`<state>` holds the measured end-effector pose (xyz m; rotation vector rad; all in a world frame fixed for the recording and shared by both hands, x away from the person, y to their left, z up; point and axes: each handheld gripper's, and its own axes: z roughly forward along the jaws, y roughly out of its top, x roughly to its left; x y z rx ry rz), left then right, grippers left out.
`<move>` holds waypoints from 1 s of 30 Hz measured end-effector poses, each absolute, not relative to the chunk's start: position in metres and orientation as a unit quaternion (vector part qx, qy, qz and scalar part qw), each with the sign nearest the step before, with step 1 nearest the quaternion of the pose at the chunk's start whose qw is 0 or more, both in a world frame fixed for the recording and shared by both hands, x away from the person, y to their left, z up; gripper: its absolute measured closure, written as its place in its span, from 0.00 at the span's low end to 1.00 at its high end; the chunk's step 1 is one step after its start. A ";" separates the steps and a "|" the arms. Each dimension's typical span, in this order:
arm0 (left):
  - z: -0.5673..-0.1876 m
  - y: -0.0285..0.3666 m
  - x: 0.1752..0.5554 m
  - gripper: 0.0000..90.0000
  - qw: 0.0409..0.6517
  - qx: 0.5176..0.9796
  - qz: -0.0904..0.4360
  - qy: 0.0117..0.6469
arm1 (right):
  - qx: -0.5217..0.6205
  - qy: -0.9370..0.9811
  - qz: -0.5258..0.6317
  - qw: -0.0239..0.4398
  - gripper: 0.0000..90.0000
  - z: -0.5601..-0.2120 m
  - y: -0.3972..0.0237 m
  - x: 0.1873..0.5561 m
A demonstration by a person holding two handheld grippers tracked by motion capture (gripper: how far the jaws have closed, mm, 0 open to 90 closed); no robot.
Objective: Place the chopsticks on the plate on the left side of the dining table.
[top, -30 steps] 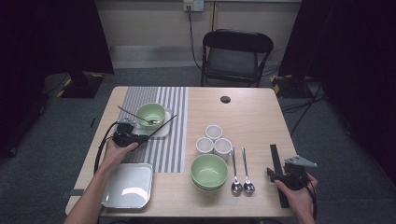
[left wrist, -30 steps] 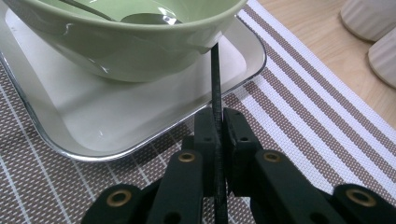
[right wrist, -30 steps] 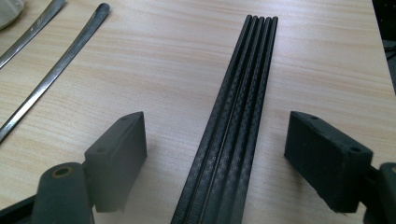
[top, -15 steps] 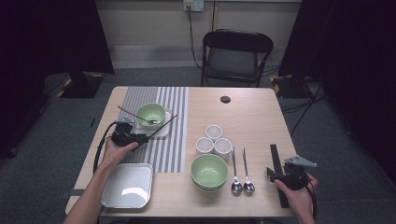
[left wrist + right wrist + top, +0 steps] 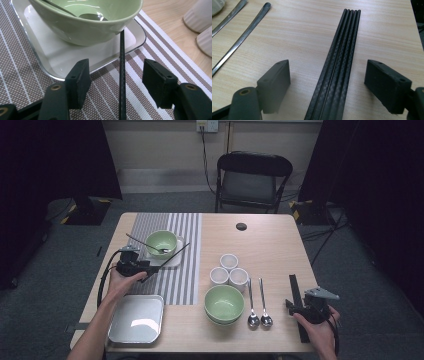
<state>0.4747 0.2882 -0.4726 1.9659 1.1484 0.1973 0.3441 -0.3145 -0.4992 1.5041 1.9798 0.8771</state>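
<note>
Left gripper (image 5: 115,82) just opening, jaws released around black chopstick (image 5: 122,75) leaning on green bowl (image 5: 85,22); back off straight without nudging; right gripper (image 5: 327,85) open astride chopstick bundle (image 5: 337,67).

The hand-held gripper (image 5: 120,82) has just been opening; its two black jaws stand apart over a striped mat (image 5: 27,85). A thin black chopstick (image 5: 122,75) runs lengthwise between them, touching neither pad, and its far end leans against a green bowl (image 5: 85,27) just ahead. A spoon (image 5: 87,15) lies inside that bowl, which sits on a white tray (image 5: 47,60) with a shiny rim. Ahead and to the right, past the mat's edge, two white cups (image 5: 202,22) stand on the wooden bench (image 5: 165,17).
</note>
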 end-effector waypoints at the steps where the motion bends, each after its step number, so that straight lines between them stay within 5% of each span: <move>1: -0.472 0.289 0.474 0.42 0.417 0.779 0.078 0.462 | 0.552 0.727 0.322 0.250 0.22 -0.499 -0.314 0.344; 30: -0.438 0.285 0.444 0.25 0.451 0.779 0.106 0.421 | 0.560 0.732 0.311 0.232 0.23 -0.494 -0.315 0.348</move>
